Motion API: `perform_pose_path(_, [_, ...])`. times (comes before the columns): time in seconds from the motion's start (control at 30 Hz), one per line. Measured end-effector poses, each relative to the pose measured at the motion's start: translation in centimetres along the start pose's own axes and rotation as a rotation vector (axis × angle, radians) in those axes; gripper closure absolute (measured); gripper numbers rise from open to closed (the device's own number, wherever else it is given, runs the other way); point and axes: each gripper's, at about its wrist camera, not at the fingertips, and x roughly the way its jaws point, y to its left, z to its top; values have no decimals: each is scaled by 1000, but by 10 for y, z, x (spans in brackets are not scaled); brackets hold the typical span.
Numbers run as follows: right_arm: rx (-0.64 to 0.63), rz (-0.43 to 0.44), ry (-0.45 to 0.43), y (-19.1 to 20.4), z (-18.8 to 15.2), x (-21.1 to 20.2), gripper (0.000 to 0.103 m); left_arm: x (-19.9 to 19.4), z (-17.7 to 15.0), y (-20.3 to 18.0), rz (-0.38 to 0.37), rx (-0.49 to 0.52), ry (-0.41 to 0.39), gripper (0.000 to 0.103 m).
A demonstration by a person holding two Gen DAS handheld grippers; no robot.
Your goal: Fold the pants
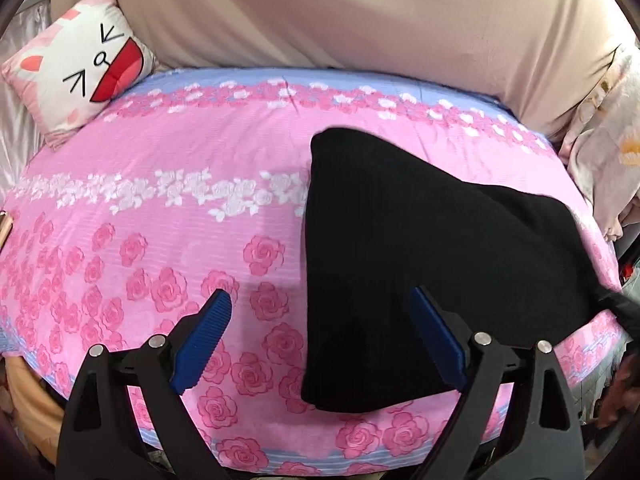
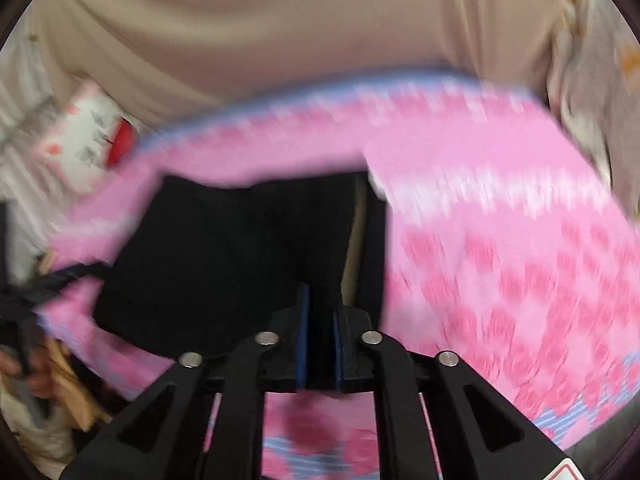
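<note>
While the left tongs point(image 1: 322, 304) gape wide and empty above the sheet point(image 1: 160, 208), black pants point(image 1: 400, 240) lie beyond their right finger. The right tongs point(image 2: 319, 312) pinch the pants point(image 2: 224, 256). No writing is legible.

I'm looking at a bed point(image 1: 160, 208) that is wearing a pink sheet printed with roses, a blue band running along its far edge. A beige curtain point(image 1: 320, 12) is hanging in folds behind it, filling the top of both views. A cat-face pillow point(image 1: 84, 64) is leaning at the far left corner, against pale satin cloth point(image 1: 16, 136). At the right edge, a floral cloth point(image 1: 604, 148) is lying bunched up. Even light is falling across everything; the right view is blurring.
</note>
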Motion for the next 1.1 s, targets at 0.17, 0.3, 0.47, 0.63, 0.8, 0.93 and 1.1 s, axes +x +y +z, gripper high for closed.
perform_pose_path(0.17, [90,15,-104,-4,-5,-30,77,10,-6,0,20,6,31,15])
perform_pose_path(0.3, [-30,40,-162,31,15,-47,77,17,-6,-10,32,28,29,15])
perform_pose_path(0.47, [-82,-1,-35,37,31,27,92,26,-8,-24,46,56,37,15])
perform_pose_path(0.63, [50,36,-32,15,46,27,96,24,-11,-7,61,30,37,9])
perform_pose_path(0.8, [-150,155,2,89,69,50,93,32,-8,-1,43,-3,49,9])
perform_pose_path(0.93, [-133,45,75,89,90,113,103,33,-8,1,45,10,50,8])
perform_pose_path(1.1, [-150,131,15,114,98,73,90,34,-7,7,27,0,59,7])
